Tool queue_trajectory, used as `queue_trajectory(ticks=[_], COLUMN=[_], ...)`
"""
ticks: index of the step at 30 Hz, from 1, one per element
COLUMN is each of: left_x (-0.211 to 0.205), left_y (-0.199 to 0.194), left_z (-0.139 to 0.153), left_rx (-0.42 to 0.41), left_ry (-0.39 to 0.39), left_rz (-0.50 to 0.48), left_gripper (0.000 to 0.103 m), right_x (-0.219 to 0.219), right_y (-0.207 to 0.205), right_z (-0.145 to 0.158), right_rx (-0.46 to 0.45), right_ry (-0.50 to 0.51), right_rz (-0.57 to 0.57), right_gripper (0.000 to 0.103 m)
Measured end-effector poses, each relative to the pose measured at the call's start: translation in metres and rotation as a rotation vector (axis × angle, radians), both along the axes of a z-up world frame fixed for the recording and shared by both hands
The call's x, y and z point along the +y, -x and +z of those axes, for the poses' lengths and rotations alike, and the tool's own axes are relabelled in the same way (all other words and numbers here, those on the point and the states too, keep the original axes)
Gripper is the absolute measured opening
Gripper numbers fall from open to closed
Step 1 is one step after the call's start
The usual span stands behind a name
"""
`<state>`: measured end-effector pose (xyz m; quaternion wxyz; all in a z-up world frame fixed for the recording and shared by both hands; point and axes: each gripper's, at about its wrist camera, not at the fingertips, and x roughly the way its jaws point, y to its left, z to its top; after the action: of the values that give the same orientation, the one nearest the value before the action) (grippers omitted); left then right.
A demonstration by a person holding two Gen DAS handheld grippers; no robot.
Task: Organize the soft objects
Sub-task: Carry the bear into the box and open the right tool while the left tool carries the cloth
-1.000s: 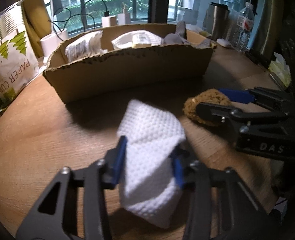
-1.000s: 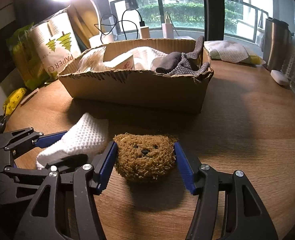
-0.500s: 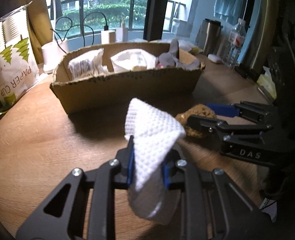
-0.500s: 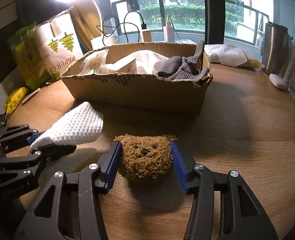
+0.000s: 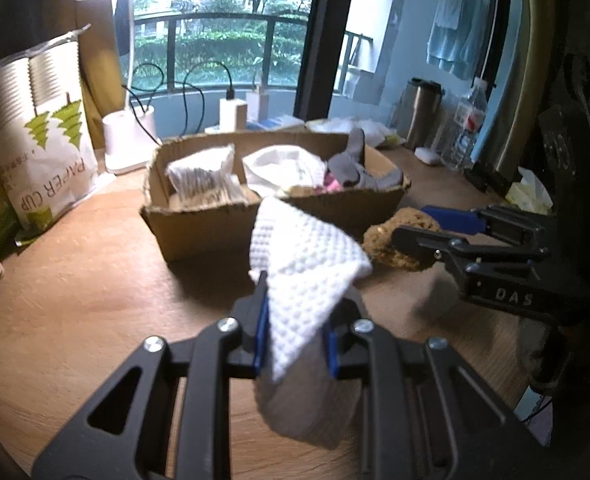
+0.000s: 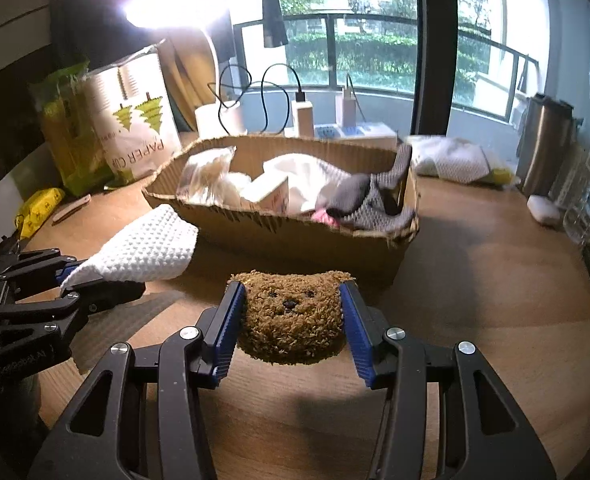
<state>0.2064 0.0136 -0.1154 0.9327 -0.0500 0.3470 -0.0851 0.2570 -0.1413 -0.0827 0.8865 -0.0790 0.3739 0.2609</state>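
Note:
My left gripper (image 5: 295, 344) is shut on a white waffle-weave cloth (image 5: 307, 272) and holds it above the wooden table, in front of the cardboard box (image 5: 215, 228). The cloth also shows in the right wrist view (image 6: 143, 248). My right gripper (image 6: 291, 320) is shut on a brown fuzzy bear-face toy (image 6: 293, 316), lifted off the table just before the box (image 6: 295, 236). The toy also shows in the left wrist view (image 5: 391, 240). The box holds a plastic packet (image 6: 207, 176), white cloth and grey socks (image 6: 367, 200).
A paper-cup bag (image 5: 43, 140) stands at the left. Chargers with cables (image 6: 303, 116) stand behind the box. A steel flask (image 6: 543, 148), a water bottle (image 5: 467, 124) and a white cloth pile (image 6: 455, 160) are at the back right.
Both grippers closed on their objects and lifted them off the table. The left raised the cloth, the right raised the bear toy toward the box.

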Motion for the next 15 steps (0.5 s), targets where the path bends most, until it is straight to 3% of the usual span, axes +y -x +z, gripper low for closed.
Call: queue_trajectory(ticks=[15], left_x=[0.04], left_y=[0.001], left_z=[0.027], left_rx=[-0.075], left_ry=[0.025], left_rz=[0.074], left_gripper=[0.023], right_x=[0.016], right_y=[-0.026], right_z=[0.036], right_rx=[-0.073], right_ry=[0.009], right_rz=[-0.003], right_gripper=[0.051])
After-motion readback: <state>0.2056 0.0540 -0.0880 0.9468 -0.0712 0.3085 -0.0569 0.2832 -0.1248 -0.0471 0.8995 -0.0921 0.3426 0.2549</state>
